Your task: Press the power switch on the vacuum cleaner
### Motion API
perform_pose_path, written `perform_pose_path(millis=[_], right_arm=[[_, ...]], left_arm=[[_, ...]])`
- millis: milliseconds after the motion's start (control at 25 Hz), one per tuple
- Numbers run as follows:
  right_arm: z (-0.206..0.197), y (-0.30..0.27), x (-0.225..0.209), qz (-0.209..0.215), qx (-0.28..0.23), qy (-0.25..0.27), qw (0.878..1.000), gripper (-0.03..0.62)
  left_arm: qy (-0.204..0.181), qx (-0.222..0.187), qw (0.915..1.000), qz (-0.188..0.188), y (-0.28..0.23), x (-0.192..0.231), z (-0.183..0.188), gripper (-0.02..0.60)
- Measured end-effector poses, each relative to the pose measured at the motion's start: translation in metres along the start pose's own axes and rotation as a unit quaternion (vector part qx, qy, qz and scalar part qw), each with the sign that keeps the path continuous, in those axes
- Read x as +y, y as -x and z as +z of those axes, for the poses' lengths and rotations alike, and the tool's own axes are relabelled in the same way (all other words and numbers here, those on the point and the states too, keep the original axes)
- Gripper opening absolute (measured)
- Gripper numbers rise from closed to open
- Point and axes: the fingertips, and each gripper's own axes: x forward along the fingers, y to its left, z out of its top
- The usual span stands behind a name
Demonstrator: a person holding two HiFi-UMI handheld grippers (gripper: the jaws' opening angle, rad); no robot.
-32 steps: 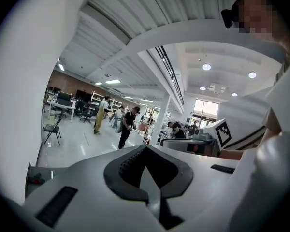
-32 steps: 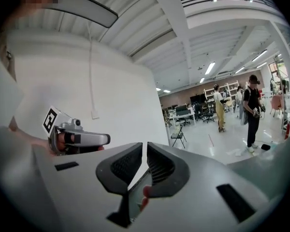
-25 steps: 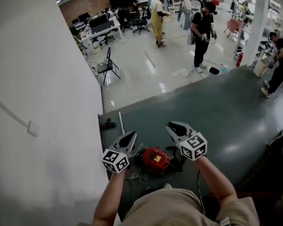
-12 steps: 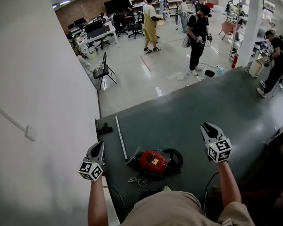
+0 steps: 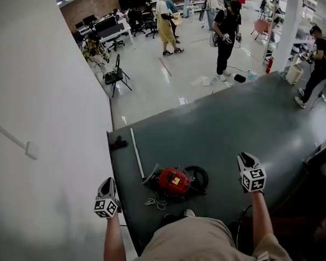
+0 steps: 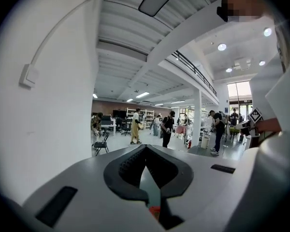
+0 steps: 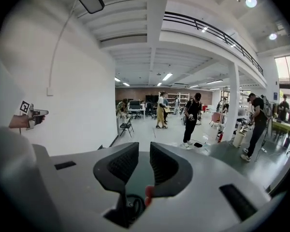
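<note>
The red vacuum cleaner [image 5: 173, 181] lies on the dark green floor mat [image 5: 233, 124], with its black hose [image 5: 199, 175] coiled at its right side. My left gripper [image 5: 107, 185] hangs well to its left, over the mat's edge by the white wall, with its jaw tips touching and nothing held. My right gripper [image 5: 246, 159] is off to the vacuum's right, holding nothing. In the left gripper view the left gripper [image 6: 145, 146] is shut, and a bit of the red vacuum cleaner [image 6: 154, 210] shows below it. The right gripper [image 7: 144, 146] shows a narrow gap between its pads.
A thin metal tube [image 5: 137, 153] and a black nozzle [image 5: 118, 143] lie on the mat behind the vacuum. A loose white cord [image 5: 154, 203] lies in front of it. The white wall [image 5: 49, 118] runs along the left. Several people and a folding chair [image 5: 117, 75] stand farther off.
Both grippers have drawn away from the vacuum cleaner: the left toward the wall, the right out to the right. The vacuum has stayed in place.
</note>
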Motion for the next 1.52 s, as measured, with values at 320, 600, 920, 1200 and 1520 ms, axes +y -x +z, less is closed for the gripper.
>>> perform_pose_path(millis=[320, 600, 920, 1200, 1520], right_arm=[[-0.014, -0.028, 0.072, 0.067, 0.009, -0.004, 0.998, 0.063], [0.013, -0.05, 0.165, 0.156, -0.011, 0.007, 0.988, 0.063], [0.012, -0.045, 0.238, 0.21, -0.035, 0.003, 0.977, 0.063], [-0.069, -0.074, 0.241, 0.176, -0.036, 0.003, 0.984, 0.064], [-0.117, -0.124, 0.251, 0.183, 0.02, -0.008, 0.983, 0.063]], left_arm=[[0.038, 0.017, 0.9973, -0.061, -0.026, -0.072, -0.037, 0.003], [0.059, 0.017, 0.9814, -0.182, -0.059, -0.195, -0.033, 0.005], [0.04, 0.0, 0.9584, -0.282, -0.065, -0.297, -0.005, 0.005], [0.04, 0.077, 0.9662, -0.243, -0.078, -0.292, -0.086, 0.006], [0.029, 0.135, 0.973, -0.185, -0.124, -0.255, -0.143, 0.008]])
